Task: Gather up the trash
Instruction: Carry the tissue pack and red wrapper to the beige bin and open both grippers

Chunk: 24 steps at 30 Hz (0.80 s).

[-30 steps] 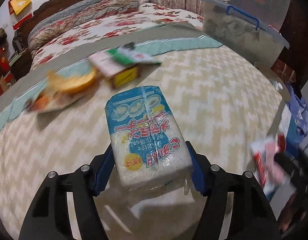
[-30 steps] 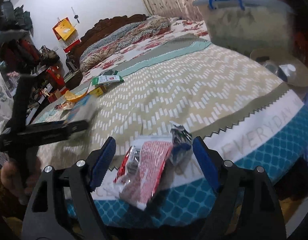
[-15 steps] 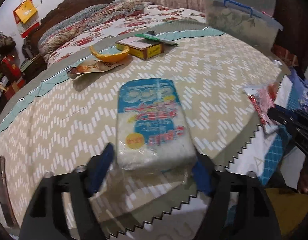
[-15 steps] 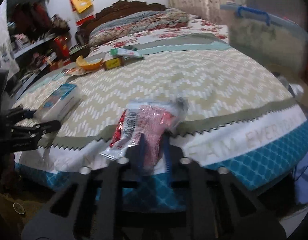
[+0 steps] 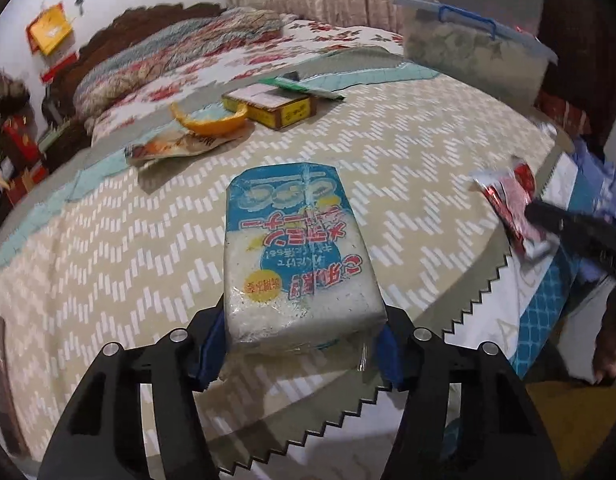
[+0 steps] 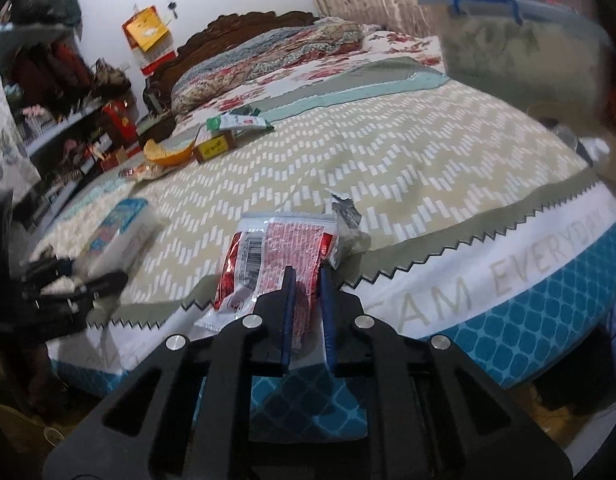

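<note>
2 wrappers gripped over a bedside table w/ zigzag cloth [image 5: 428,152].

The left gripper [image 5: 301,344] is clamped on a blue-white packet [image 5: 295,248], held above the cloth; farther back, an orange peel [image 5: 209,122] and yellow box [image 5: 275,106] are seen. At right, a red-white wrapper [image 6: 279,256] is pinched by the right gripper [image 6: 305,296] at the table's front edge.

Dim, even indoor lighting is recorded in both views, with soft shadows cast under the objects. Strong fisheye curvature and dark vignetting are seen at the frame edges. Motion blur is observed on the storage box [image 6: 520,36] and left gripper [image 6: 67,284].
</note>
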Tool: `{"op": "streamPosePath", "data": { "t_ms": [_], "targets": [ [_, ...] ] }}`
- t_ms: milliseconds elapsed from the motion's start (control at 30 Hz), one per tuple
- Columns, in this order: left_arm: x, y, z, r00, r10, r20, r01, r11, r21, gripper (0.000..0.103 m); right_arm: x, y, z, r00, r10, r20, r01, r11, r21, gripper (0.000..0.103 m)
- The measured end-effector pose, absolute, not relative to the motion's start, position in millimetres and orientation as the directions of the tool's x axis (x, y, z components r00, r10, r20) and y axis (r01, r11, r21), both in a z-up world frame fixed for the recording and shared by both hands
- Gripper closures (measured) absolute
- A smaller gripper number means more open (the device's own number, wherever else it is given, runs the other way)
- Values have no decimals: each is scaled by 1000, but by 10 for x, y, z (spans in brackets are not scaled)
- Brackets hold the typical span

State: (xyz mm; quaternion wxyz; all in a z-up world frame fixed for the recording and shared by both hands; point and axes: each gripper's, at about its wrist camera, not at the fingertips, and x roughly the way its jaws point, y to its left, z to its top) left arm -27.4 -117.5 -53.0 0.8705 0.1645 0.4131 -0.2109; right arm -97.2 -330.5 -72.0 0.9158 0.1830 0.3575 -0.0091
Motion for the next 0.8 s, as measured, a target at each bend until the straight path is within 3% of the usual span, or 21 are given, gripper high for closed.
{"op": "streamPosePath", "data": {
  "t_ms": [300,333,367,433,700,800],
  "targets": [
    [-449,-1449,-458,540,-299,-787,596,796,106,46,-1009,-3544,-701,774,168,-610,158,882,444,85],
    [-461,-1470,-466,538,-296,-789,599,793,111,45,-1018,-3549,-710,775,174,-608,155,879,450,78],
    [-475,-1489,-479,535,-292,-793,603,789,116,45,-1026,-3549,-712,776,174,-606,155,879,450,49],
    [-487,-1524,-506,524,-287,-802,608,786,116,45,-1094,-3528,-688,804,150,-576,154,882,445,10],
    [-473,-1622,-567,520,-290,-803,608,786,110,45,-1041,-3192,-719,764,81,-640,96,967,236,23],
    [-465,-1619,-575,520,-296,-801,608,787,104,45,-995,-2963,-749,757,-18,-653,72,996,56,45]
  ]
}}
